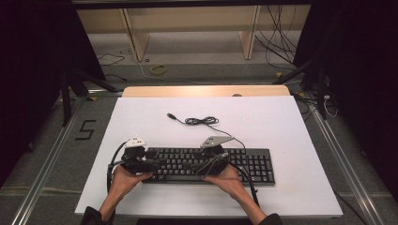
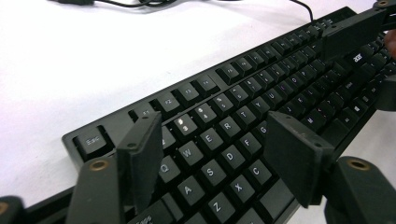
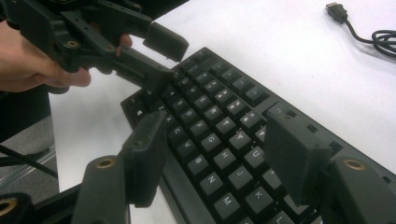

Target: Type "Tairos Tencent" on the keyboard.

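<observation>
The keyboard (image 1: 211, 165) lay at the near middle of the white surface (image 1: 281, 126), its cable (image 1: 202, 121) loose behind it. My left hand-held gripper (image 2: 215, 154) and right hand-held gripper (image 3: 219, 154) hovered spread over the keys, gripping nothing; whatever job was meant looked unstarted
</observation>
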`<state>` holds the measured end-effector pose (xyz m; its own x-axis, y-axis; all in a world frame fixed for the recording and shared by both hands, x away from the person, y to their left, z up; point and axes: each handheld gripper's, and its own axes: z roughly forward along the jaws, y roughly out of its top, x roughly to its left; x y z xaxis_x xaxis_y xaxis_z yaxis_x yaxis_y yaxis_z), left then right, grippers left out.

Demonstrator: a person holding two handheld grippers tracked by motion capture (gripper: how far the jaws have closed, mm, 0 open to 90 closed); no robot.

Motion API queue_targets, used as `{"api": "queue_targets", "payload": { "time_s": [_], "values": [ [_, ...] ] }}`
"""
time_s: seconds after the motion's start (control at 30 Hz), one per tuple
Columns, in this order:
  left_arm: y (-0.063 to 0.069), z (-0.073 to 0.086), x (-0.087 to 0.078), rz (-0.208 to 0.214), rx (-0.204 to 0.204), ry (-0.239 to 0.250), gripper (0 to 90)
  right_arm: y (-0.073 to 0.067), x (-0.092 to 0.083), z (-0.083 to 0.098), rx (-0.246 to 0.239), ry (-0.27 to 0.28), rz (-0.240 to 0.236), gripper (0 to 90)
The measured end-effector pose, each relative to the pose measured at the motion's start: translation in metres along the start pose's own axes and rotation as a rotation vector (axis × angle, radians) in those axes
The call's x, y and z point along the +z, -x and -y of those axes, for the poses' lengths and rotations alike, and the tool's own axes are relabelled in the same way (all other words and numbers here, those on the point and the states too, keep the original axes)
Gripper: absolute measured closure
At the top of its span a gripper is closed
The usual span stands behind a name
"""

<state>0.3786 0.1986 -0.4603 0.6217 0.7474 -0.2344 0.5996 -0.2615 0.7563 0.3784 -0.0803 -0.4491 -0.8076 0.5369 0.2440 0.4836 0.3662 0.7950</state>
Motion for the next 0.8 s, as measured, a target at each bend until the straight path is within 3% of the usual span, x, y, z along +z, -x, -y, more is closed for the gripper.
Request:
{"api": "queue_targets", "payload": {
  "time_s": [0.8],
  "values": [
    [0.000,-0.007,0.015,0.029,0.055,-0.109,72.8,-0.002,-0.008,0.010,-0.004,-0.004,0.002,39.5]
  ]
}}
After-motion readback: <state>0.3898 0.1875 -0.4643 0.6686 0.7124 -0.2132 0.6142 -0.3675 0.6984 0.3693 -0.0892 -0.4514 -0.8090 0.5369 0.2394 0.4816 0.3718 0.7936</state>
